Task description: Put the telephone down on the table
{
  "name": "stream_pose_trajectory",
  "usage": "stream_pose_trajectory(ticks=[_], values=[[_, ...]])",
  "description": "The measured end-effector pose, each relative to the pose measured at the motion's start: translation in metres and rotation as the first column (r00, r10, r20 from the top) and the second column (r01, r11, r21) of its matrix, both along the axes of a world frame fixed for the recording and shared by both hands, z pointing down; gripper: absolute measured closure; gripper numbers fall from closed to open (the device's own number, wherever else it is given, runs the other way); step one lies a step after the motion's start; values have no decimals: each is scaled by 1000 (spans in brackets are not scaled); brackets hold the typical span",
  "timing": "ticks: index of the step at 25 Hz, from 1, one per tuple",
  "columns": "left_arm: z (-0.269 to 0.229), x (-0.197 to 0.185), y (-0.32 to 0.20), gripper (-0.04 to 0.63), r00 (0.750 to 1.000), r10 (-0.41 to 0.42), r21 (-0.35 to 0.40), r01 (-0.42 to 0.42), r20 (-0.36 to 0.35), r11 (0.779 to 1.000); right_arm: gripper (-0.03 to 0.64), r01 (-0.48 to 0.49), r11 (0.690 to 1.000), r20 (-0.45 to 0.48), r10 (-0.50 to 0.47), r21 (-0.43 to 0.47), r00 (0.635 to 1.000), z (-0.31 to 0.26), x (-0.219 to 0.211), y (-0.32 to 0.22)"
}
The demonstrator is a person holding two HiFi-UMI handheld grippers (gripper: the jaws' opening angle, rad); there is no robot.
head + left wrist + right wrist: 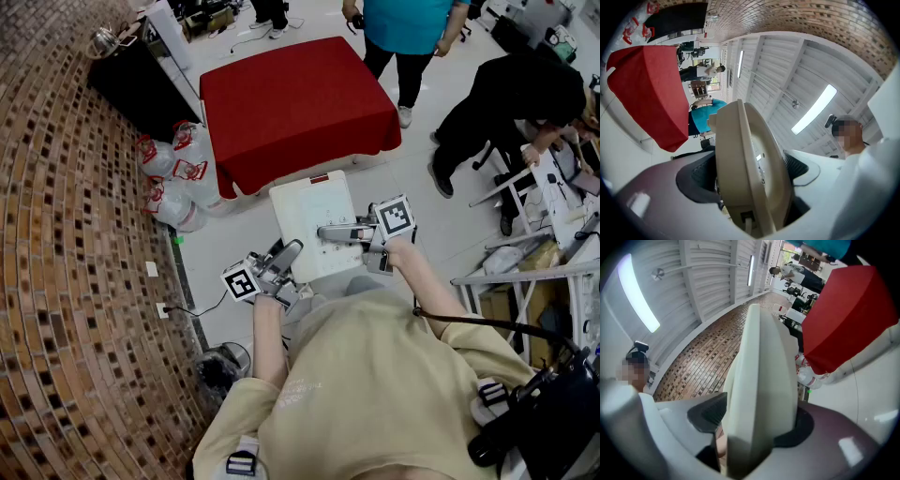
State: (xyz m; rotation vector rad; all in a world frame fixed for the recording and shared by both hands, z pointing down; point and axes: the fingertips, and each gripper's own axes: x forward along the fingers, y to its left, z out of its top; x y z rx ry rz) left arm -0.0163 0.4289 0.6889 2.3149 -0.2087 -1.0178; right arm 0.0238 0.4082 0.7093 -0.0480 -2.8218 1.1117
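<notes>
Right gripper [754,423]: jaws were clamped on cream telephone [761,376], held edge-on. Behind were red-draped table [843,315] and brick surface [705,363].

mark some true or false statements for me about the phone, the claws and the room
1. The left claw and the right claw are both shut on the telephone. True.
2. The wall at the left of the head view is plain white. False: it is brick-patterned.
3. A person in a teal top stands beyond the red-covered table. True.
4. The telephone lies on the table. False: it is held in the air, on the near side of the table, not on it.
</notes>
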Motion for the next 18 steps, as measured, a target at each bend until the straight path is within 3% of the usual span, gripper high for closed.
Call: stream_pose_trajectory(ticks=[2, 6, 10, 15, 18], values=[[14, -5, -10, 164, 1000, 12, -48, -11, 11, 999, 330, -12, 1000, 8, 12, -2, 1000, 4, -4, -6], [16, -5, -33, 164, 1000, 25, -31, -24, 14, 999, 330, -22, 1000, 8, 22, -19, 1000, 11, -5, -30], [16, 6, -90, 164, 999, 12, -73, -9, 35, 997, 330, -13, 999, 18, 14, -52, 1000, 10, 6, -86], [0, 38, -170, 164, 991, -24, -114, 40, 131, 993, 330, 25, 998, 54, -22, -63, 998, -4, 30, -167], [-6, 75, -222, 164, 981, -38, -199, 77, 192, 977, 330, 45, 998, 62, -41, -53, 997, -17, 61, -217]])
